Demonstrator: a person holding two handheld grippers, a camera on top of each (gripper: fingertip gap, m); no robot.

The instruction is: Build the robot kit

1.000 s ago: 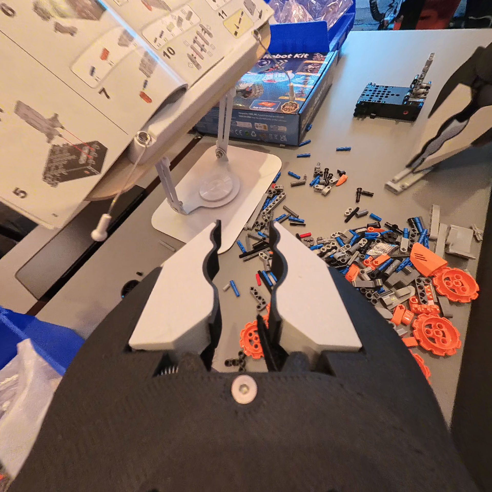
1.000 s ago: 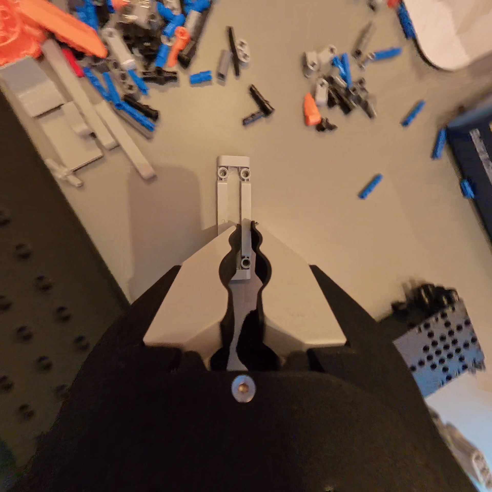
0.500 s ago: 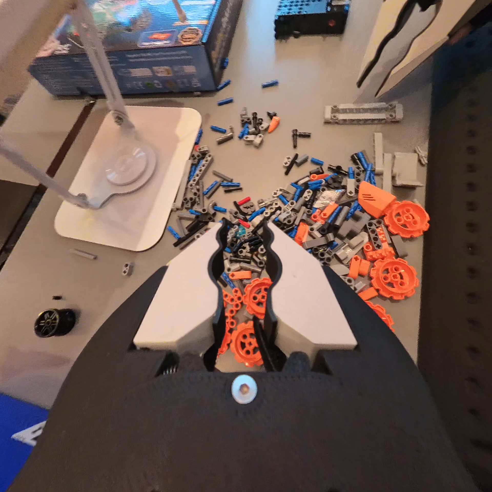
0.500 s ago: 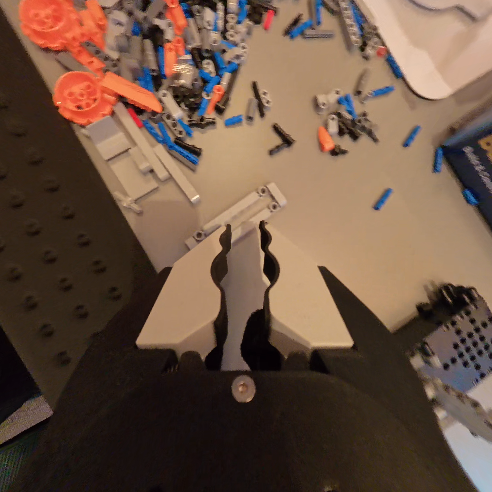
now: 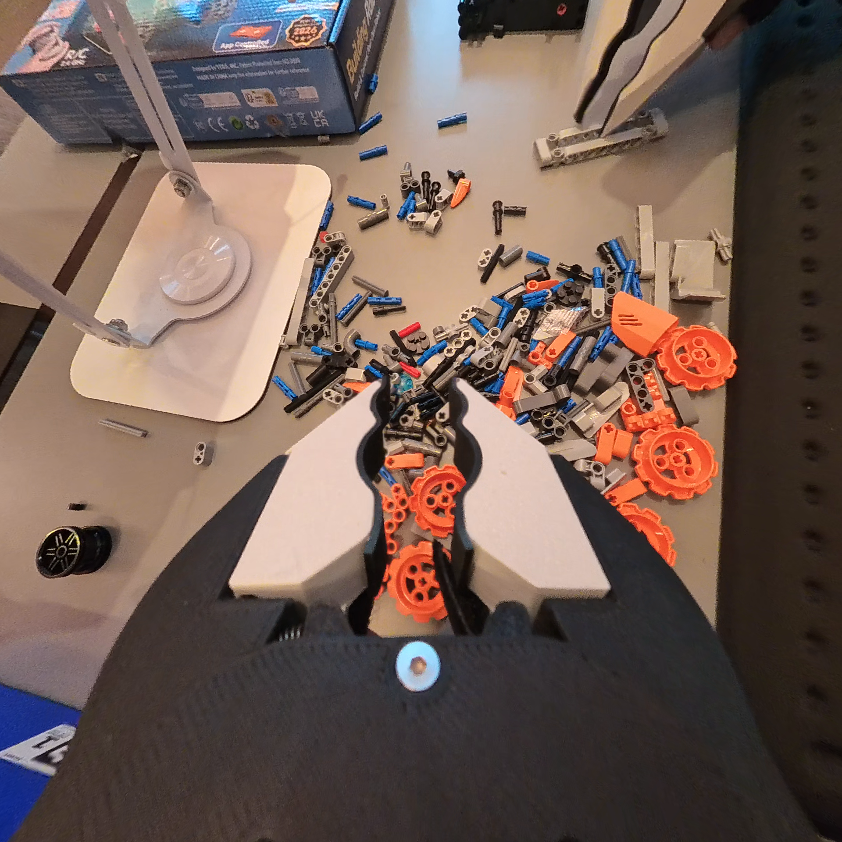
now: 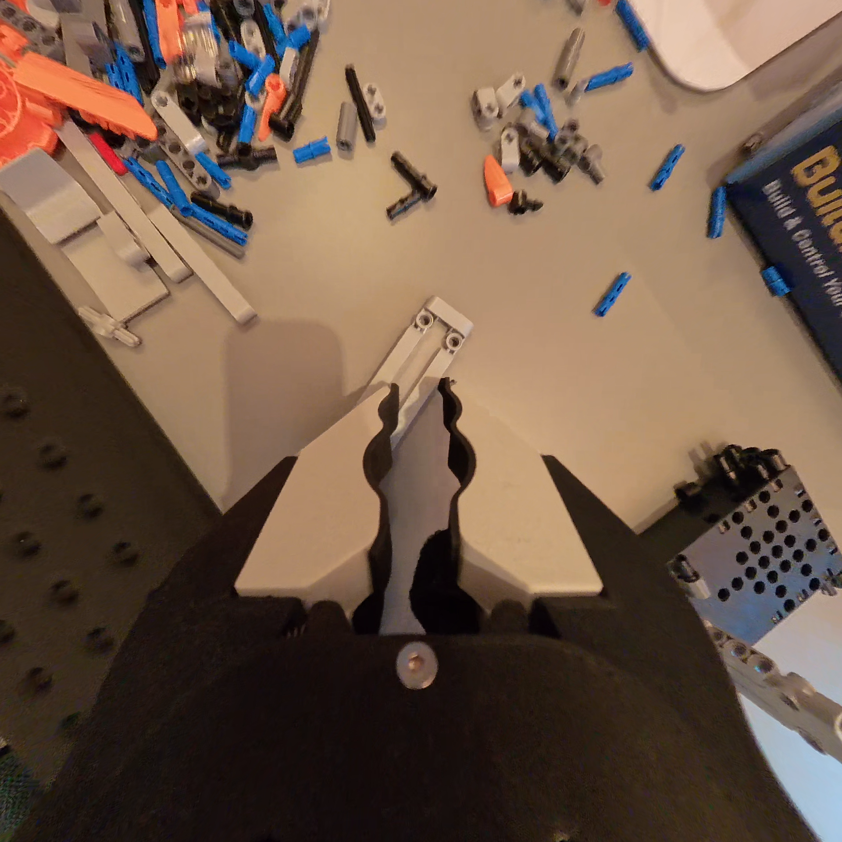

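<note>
Since a moment ago the grey beam frame [image 6: 437, 339] swings off straight and now points up and to the right in the right wrist view, its two-holed end farthest from us; we drop the left gripper [image 5: 417, 387] closer over the parts pile [image 5: 524, 364]. The frame lies flat on the table [image 6: 524, 387], long axis diagonal, its near end running under the right gripper [image 6: 417, 387], whose jaws stand apart, grasping nothing. We judge it was set down clear of the clutter for easy access. The left jaws are parted too, empty, hovering above orange gears [image 5: 435, 499]. Boxed kit [image 5: 205, 73] sits beyond.
</note>
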